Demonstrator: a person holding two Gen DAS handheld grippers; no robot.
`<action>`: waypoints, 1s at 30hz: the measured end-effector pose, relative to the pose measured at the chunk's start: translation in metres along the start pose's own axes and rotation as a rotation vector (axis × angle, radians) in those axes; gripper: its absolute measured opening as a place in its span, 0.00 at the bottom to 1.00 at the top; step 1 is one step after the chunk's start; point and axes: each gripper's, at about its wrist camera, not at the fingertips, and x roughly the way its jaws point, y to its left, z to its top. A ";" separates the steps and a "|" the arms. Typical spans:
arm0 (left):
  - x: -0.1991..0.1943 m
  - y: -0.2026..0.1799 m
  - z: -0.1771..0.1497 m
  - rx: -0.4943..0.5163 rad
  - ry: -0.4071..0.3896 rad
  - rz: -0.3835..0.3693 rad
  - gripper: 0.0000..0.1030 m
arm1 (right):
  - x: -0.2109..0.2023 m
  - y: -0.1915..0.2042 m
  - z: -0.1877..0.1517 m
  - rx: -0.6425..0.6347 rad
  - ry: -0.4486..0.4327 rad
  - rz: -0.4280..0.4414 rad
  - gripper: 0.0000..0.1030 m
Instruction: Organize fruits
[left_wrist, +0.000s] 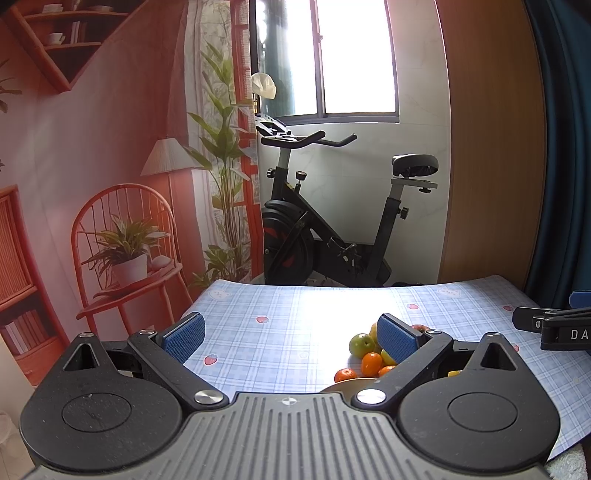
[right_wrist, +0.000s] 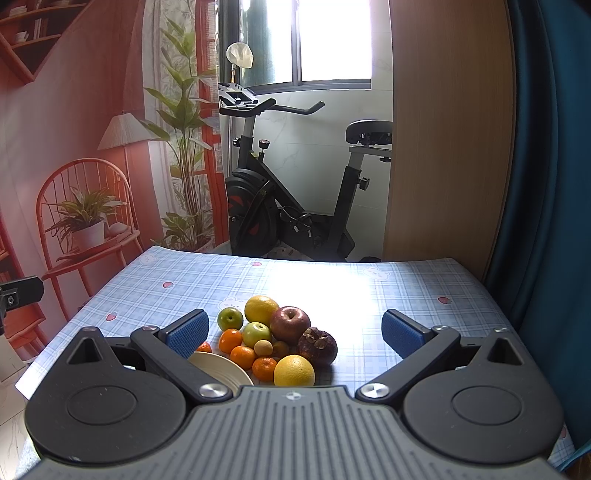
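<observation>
A pile of fruit lies on the checked tablecloth (right_wrist: 369, 295): a red apple (right_wrist: 290, 324), a yellow citrus (right_wrist: 260, 309), two green apples (right_wrist: 229, 318), several small oranges (right_wrist: 229, 340), a dark mangosteen (right_wrist: 318, 346) and a second yellow citrus (right_wrist: 294, 371). A cream plate (right_wrist: 221, 369) lies at the pile's near left. My right gripper (right_wrist: 295, 332) is open and empty, above the pile's near side. My left gripper (left_wrist: 291, 338) is open and empty, left of the fruit (left_wrist: 362, 345); its right finger hides part of the pile.
An exercise bike (right_wrist: 288, 192) stands beyond the table's far edge. A wooden panel (right_wrist: 450, 147) and a blue curtain (right_wrist: 546, 184) are at the right. The right gripper's body (left_wrist: 554, 325) shows at the right edge of the left wrist view.
</observation>
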 end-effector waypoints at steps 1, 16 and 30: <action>0.000 0.000 0.000 -0.002 0.002 0.000 0.98 | 0.000 -0.001 0.000 0.001 0.000 0.003 0.99; 0.037 0.002 0.001 0.004 0.045 0.010 0.97 | 0.042 -0.030 -0.001 0.044 0.021 0.089 1.00; 0.098 0.000 -0.004 -0.039 0.068 -0.066 0.89 | 0.095 -0.084 -0.008 0.197 -0.053 0.075 1.00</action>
